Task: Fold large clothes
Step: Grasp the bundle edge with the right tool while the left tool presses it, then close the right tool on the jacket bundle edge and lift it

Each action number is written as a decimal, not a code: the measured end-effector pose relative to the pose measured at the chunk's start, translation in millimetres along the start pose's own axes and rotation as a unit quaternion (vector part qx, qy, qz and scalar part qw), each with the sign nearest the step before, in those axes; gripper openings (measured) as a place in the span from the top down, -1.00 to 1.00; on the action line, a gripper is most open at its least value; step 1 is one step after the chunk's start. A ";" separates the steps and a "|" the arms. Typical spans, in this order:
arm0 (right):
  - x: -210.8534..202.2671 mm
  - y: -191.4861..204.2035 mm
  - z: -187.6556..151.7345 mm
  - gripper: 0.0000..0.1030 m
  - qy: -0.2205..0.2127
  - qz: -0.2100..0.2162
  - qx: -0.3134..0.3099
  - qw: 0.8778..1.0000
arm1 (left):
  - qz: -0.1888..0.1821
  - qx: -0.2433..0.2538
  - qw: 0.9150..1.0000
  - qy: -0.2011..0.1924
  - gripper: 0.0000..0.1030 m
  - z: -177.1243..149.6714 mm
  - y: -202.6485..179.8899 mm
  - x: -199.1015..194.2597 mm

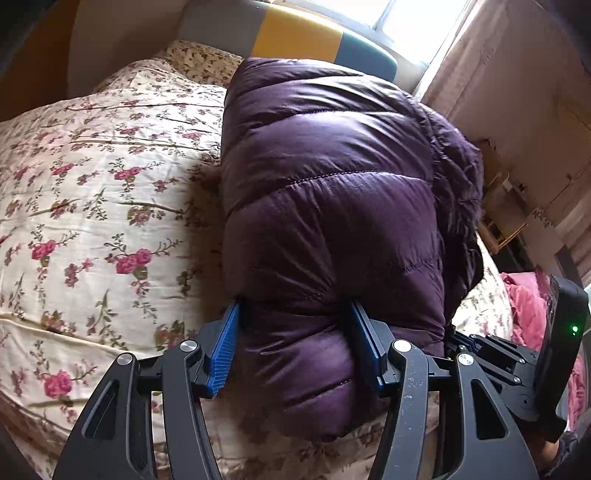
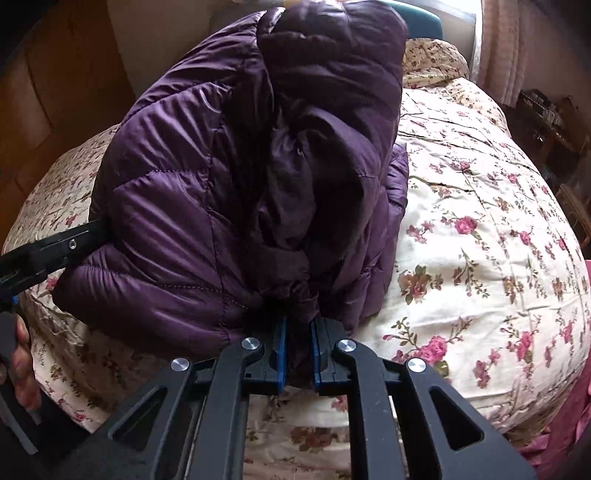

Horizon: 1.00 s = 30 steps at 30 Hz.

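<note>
A purple puffer jacket (image 1: 332, 177) lies folded in a thick bundle on the floral bedspread (image 1: 92, 192). My left gripper (image 1: 295, 314) has its blue pads pressed wide apart on both sides of the bundle's near end, gripping the padded fold. In the right wrist view the jacket (image 2: 177, 206) shows its dark lining and hood on top. My right gripper (image 2: 297, 326) is shut on a bunched edge of the jacket at its near side. The left gripper's black finger (image 2: 55, 251) reaches in at the left, touching the jacket.
The bed's floral cover (image 2: 480, 229) spreads to the right. A yellow and teal headboard (image 1: 303, 33) and a window stand behind. Pink cloth (image 1: 528, 306) lies at the right edge. Wooden furniture (image 2: 48, 85) stands at the left.
</note>
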State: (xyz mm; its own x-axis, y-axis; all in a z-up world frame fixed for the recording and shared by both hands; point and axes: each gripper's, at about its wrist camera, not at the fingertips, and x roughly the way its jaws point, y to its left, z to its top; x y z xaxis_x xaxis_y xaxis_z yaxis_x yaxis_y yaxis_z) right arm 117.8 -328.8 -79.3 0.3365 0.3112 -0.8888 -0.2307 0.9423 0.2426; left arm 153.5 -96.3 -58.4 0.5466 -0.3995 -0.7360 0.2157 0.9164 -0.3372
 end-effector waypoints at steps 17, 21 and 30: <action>-31.2 14.4 -0.9 0.73 -0.037 -0.014 0.011 0.999 | 0.023 0.011 0.999 -0.029 -0.15 -1.6 0.8 -1.7; -46.0 21.7 2.5 0.63 -0.048 -0.024 0.015 0.998 | 0.020 0.010 0.999 -0.043 -0.15 2.0 5.0 -17.7; -79.5 34.4 7.7 0.26 -0.081 -0.046 0.007 0.996 | 0.015 -0.015 0.997 -0.069 -0.15 3.7 14.1 -45.3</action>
State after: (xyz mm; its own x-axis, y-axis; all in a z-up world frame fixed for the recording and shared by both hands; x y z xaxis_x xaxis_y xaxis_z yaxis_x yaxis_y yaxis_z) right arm 90.2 -320.2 2.7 0.4990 0.2374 -0.8335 -0.1799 0.9692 0.1683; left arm 134.8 -65.2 -27.7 0.6587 -0.3630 -0.6590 0.1752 0.9258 -0.3348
